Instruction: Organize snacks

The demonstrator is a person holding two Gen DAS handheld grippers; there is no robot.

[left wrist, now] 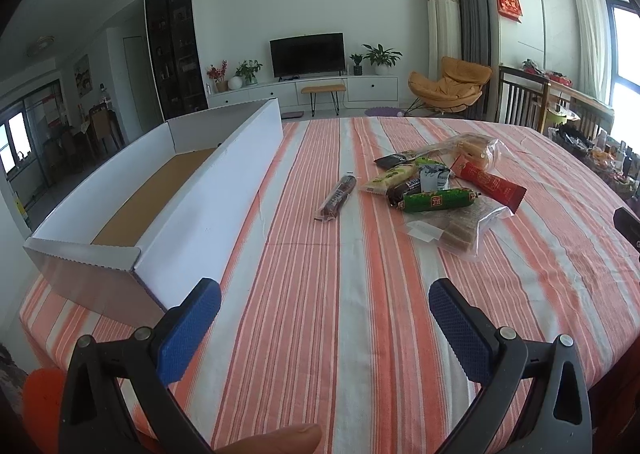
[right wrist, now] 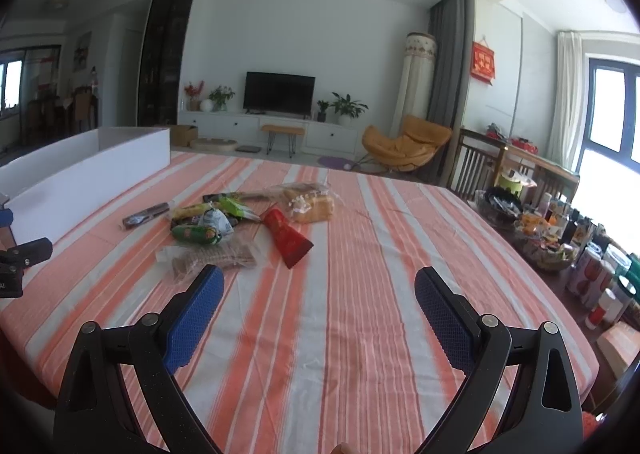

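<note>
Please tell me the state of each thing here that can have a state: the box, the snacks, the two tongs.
White box: open on top, nothing visible inside.
Snack pile: heaped on the striped tablecloth, none in the box.
Dark sausage stick: lying alone between box and pile.
Left tongs: open, holding nothing.
Right tongs: open, holding nothing.

Bright living room: television [left wrist: 307, 53], orange chair [left wrist: 448, 87] (perhaps leather).

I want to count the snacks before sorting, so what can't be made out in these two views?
- Snack pile, both views: packets overlap, so the count is uncertain.
- White box, right wrist view: its near wall hides the inside; the left edge cuts it off.
- Packet labels: too small to read.
- Side table clutter, right wrist view: small, warped by the lens.
</note>
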